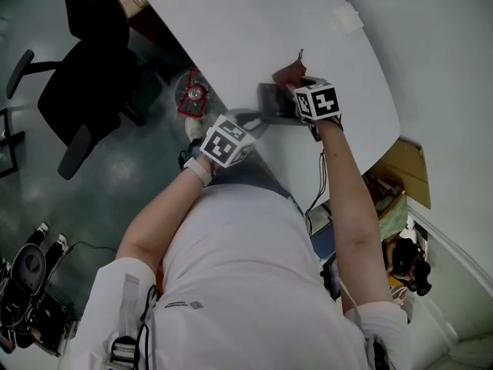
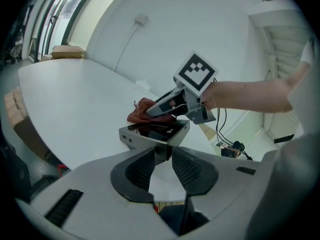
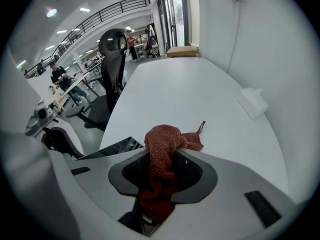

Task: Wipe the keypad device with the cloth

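The left gripper [image 2: 162, 154] is clamped on the near corner of the keypad device [image 2: 159, 132], which sits by the near edge of the white table [image 2: 75, 99], probably to stop it sliding under the wipe. Just beyond, the right gripper [image 3: 162, 156] pinches a bunched rust-red cloth [image 3: 165, 139], tilted steeply down so the wad meets the device's far end

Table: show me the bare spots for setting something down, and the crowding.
Bare: the table from the keypad device to the cardboard box at its far end, and across to the white block by the wall. Crowded: near edge, around device and cloth.
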Demonstrator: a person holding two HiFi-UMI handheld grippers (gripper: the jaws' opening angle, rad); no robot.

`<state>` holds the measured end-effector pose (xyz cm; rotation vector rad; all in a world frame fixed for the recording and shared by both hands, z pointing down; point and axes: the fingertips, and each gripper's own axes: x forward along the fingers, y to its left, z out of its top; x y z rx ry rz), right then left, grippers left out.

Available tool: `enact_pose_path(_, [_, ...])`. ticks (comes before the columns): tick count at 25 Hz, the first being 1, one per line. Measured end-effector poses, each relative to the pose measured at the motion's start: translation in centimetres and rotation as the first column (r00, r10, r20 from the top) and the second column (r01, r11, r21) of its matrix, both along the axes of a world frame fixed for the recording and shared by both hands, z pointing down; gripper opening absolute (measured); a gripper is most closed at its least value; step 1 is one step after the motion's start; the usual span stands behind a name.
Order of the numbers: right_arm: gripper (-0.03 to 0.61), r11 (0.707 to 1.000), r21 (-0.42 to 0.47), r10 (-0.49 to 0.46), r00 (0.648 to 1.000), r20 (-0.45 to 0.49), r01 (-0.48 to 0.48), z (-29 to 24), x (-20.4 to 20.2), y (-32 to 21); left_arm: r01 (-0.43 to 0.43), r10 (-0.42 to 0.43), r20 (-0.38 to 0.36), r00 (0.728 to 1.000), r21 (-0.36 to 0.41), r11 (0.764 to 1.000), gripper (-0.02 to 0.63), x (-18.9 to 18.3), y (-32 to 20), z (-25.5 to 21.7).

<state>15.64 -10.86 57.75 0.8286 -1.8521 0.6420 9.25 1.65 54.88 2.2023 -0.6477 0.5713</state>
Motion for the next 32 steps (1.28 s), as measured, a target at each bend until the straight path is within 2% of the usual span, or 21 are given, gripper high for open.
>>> enact_pose_path(6, [0.126,0.996,0.076,0.049,0.997,0.059,-0.053,-5.5,3.1,1.4,0.003,-0.003,0.001,1.0,0.006,1.0,0.114,0.0,0.0,-0.2])
enact_pose_path(9, [0.126,0.993,0.082,0.077,0.992,0.104,-0.085,-8.0,4.6,3.1,-0.002,0.002,0.016,1.0,0.04,0.999,0.11,-0.1,0.0,-0.6])
enact_pose_path(12, [0.126,0.994,0.074,0.076,0.991,0.112,-0.085,-9.2,5.6,5.0,0.014,-0.015,0.004,1.0,0.071,0.997,0.11,-0.1,-0.5,-1.5])
enact_pose_path(15, [0.126,0.995,0.055,0.079,0.991,0.112,-0.085,-9.1,6.1,6.7,0.006,-0.007,0.009,1.0,0.094,0.996,0.11,0.2,-1.0,-2.2])
enact_pose_path(20, [0.127,0.995,0.027,0.093,0.991,0.101,-0.096,-7.2,5.8,7.7,-0.044,0.035,0.077,0.996,0.121,0.992,0.112,0.7,-1.8,-1.8])
enact_pose_path(23, [0.127,0.995,0.019,0.096,0.991,0.093,-0.098,-6.3,5.6,7.6,-0.045,0.035,0.067,0.997,0.15,0.988,0.112,1.1,-2.3,-2.4])
enact_pose_path(26, [0.127,0.996,0.007,0.083,0.994,0.076,-0.084,-5.7,5.3,7.4,-0.077,0.07,0.045,0.997,0.17,0.982,0.112,1.8,-2.2,-2.9])
enact_pose_path(32, [0.126,0.995,-0.01,0.1,0.991,0.086,-0.099,-4.6,4.8,6.6,-0.098,0.086,0.071,0.994,0.183,0.978,0.112,2.3,-2.7,-2.2])
